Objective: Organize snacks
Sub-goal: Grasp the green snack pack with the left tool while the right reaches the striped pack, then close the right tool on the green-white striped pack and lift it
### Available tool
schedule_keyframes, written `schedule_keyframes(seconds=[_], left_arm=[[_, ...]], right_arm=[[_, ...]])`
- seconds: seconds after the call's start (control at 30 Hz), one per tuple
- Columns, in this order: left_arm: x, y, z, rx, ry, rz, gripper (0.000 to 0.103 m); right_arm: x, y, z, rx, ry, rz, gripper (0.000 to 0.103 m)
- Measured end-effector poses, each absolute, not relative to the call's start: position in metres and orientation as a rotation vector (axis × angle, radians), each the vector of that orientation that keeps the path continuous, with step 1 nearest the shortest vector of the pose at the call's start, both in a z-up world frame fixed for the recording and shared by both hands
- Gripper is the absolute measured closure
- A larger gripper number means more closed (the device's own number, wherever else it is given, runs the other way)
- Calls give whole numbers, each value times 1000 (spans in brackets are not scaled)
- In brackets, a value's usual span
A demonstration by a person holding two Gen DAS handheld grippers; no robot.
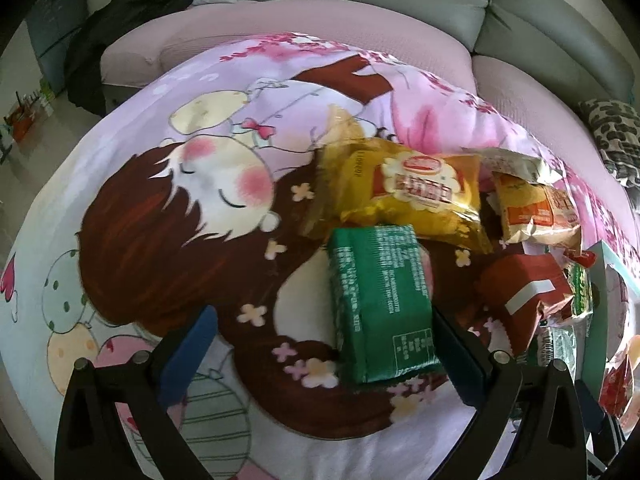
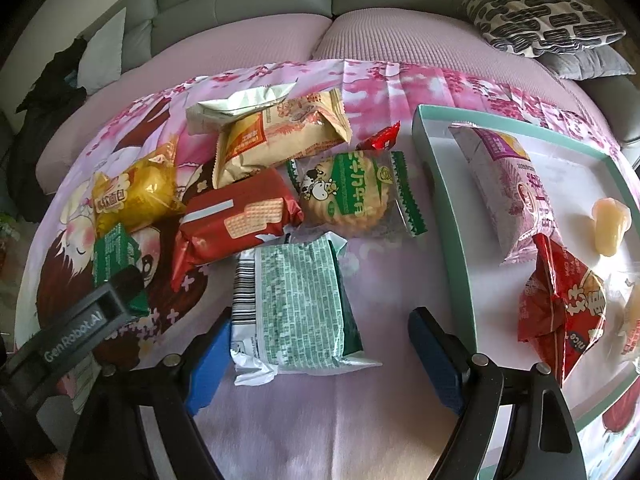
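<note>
- Two grippers hang over a cartoon blanket (image 1: 160, 216) spread on your sofa (image 2: 248, 0), both angled steeply down.
- Your tray (image 2: 448, 208), teal-rimmed, lies on the blanket at the right; in it are a pink pack (image 2: 508, 184), a red packet (image 2: 560, 304) and a pale jelly (image 2: 610, 224).
- Loose snacks lie in a heap left of the tray: a beige pack (image 2: 280, 136), a red biscuit pack (image 2: 236, 216), a yellow bread bag (image 1: 404, 196) and a round cookie (image 2: 352, 196).
- Your right gripper (image 2: 320, 352) stands wide open, a pale green pack (image 2: 300, 304) between its fingers, touching the left pad and apart from the right one.
- Your left gripper (image 1: 324, 344) is open too; a green pack (image 1: 380, 304) lies against its right pad, with the left pad well clear.
</note>
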State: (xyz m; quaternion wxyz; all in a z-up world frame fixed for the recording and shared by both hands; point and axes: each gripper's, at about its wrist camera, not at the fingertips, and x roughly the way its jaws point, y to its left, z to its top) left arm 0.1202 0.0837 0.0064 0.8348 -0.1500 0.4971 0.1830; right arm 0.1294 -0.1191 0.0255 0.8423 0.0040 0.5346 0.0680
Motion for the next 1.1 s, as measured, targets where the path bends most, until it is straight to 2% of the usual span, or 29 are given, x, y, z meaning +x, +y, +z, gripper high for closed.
schedule_keyframes(seconds=[0.13,0.3,0.37,0.67,0.77,0.9,1.03,1.1], left_arm=[[115,90,8,-333,1045,401,2],[114,89,11,-336,1036,381,23],[116,86,10,-326,1044,367,26],[125,66,5,-270,1063,297,27],[124,67,6,-273,1053,305,34],[125,68,7,-266,1050,318,44],[125,67,8,-257,1052,321,46],[124,66,8,-252,1051,317,50]], right_arm=[[128,-120,26,10,1131,146,18],[126,-121,27,13,1130,142,20],[125,-121,28,16,1129,148,20],[124,-106,28,-12,1119,187,25],[124,-102,26,-32,1116,189,25],[126,-104,26,-43,1111,174,33],[127,-107,27,-21,1108,179,34],[127,-109,28,-13,1107,183,34]])
